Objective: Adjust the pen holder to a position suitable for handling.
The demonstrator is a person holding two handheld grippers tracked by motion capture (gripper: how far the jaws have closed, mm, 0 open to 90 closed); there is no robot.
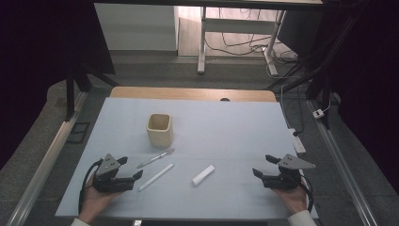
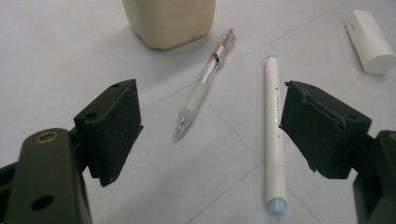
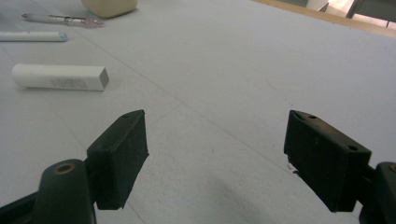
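Left gripper (image 1: 130, 168) sat low at bench's (image 1: 235, 122) near-left corner, jaws spread wide, nothing between them. White marker (image 2: 274, 135) lay just ahead of it, flat on bench, close by one jaw, not touched. Clear pen (image 2: 204, 81) lay beside marker, apart from it, slanting toward cream cup (image 1: 159, 130). Cup stood upright farther back. White tube (image 1: 203, 174) lay flat mid-bench, between both hands. Right gripper (image 1: 265, 165) rested at near-right, jaws wide open too, empty, bare bench ahead.
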